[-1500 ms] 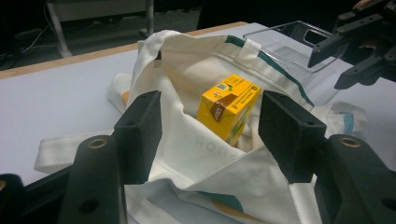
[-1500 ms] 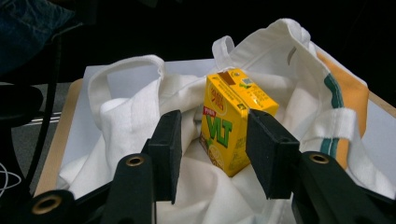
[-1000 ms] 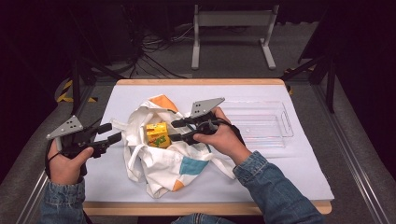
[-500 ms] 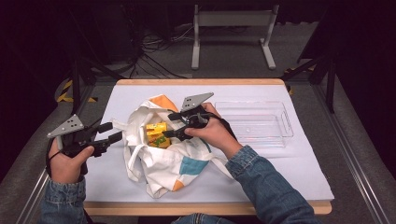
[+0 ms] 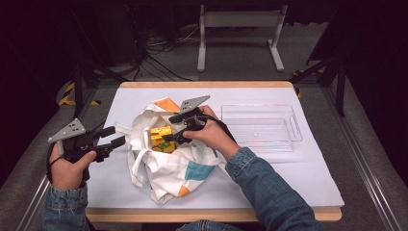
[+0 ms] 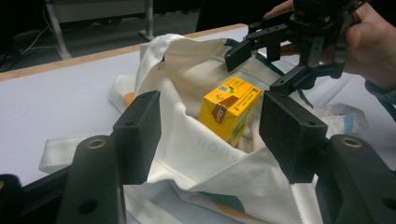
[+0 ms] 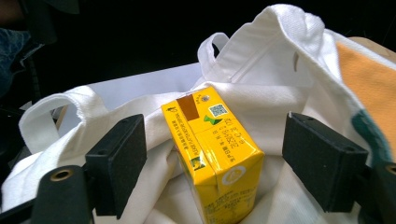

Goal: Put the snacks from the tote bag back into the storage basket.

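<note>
Lying in white tote bag [image 5: 166, 166], yellow carton [image 5: 160, 136], clear tray [image 5: 262, 127] nearby

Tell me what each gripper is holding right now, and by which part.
Neither holds anything. The right gripper has just been opening; the yellow carton stands untouched between its jaws. The left gripper is open beside the cloth bag.
</note>
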Available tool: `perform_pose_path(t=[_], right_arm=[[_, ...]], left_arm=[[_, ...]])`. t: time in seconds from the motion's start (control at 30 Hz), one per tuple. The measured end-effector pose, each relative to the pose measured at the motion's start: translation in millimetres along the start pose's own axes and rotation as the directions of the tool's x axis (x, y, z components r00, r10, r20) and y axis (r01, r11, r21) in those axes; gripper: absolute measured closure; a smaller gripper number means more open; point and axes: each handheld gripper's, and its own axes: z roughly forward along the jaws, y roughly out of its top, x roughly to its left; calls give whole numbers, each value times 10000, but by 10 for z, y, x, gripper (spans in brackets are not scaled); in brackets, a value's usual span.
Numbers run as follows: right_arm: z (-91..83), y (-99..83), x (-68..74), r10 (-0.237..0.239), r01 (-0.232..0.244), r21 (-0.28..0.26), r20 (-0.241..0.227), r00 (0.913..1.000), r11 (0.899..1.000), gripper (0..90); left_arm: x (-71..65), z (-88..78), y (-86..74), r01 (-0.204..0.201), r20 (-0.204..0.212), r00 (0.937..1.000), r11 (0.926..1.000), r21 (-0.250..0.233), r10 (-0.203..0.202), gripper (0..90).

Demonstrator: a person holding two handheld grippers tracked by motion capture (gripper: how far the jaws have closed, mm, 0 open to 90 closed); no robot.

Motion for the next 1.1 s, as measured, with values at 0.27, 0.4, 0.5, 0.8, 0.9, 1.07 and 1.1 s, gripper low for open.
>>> perform_pose_path(t=[0.27,0.4,0.5,0.8,0.9,1.07,1.1], right_arm=[[137,-51,-47,-40,43,156,-154,9999,9999,190],[188,-81,-51,-211,215,294,-125,9997,9993,184],[232,-111,-59,-238,242,396,-101,9997,9989,178],[350,-169,-41,-378,408,716,-425,9984,9966,263],[347,-169,-41,-372,401,692,-421,9984,9968,309],[339,-165,-42,-421,446,650,-397,9983,9969,358],[339,-166,-42,-422,447,634,-399,9983,9970,361]], left_arm=[[-4,-24,-15,51,-63,10000,10000,-3,-51,395],[-9,-40,-25,74,-102,9999,10000,-29,-75,395],[-10,-56,-31,73,-135,9999,10000,-34,-73,394],[-9,-97,-51,144,-225,9996,9999,-68,-146,394],[-6,-100,-54,148,-249,9996,9999,-59,-150,394],[-5,-88,-54,140,-233,9996,9999,-42,-141,393],[-5,-88,-54,150,-233,9996,9999,-38,-151,392]])
